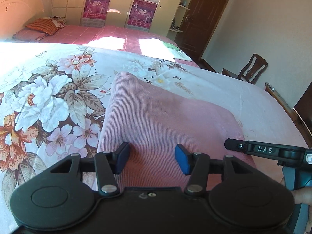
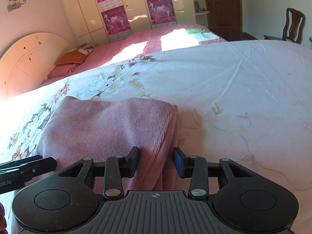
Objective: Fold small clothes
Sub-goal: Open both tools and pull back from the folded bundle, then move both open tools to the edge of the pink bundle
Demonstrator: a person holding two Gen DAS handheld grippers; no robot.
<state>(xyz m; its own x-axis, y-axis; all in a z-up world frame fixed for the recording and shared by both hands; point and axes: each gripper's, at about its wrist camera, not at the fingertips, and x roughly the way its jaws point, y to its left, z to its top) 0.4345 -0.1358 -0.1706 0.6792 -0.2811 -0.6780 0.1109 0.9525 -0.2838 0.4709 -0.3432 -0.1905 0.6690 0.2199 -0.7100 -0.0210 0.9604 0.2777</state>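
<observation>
A pink ribbed garment [image 1: 165,117] lies folded on the floral bedspread [image 1: 48,97]. My left gripper [image 1: 152,159] hovers over the garment's near part, its blue pads apart and the cloth showing flat in the gap. In the right wrist view the garment [image 2: 109,124] fills the lower left, and its right folded edge runs between the pads of my right gripper [image 2: 157,161], which stand apart without pressing it. One finger of the right gripper [image 1: 234,146] reaches in from the right in the left wrist view. The left gripper's black fingers [image 2: 39,163] show at the left edge of the right wrist view.
A second bed with a pink cover [image 1: 117,33] stands behind, with folded green and white clothes [image 2: 198,34] and pillows [image 1: 42,26] on it. A wardrobe [image 2: 87,9], a dark door [image 1: 204,19] and a wooden chair [image 1: 251,68] line the far side. Plain bedspread [image 2: 234,78] stretches right of the garment.
</observation>
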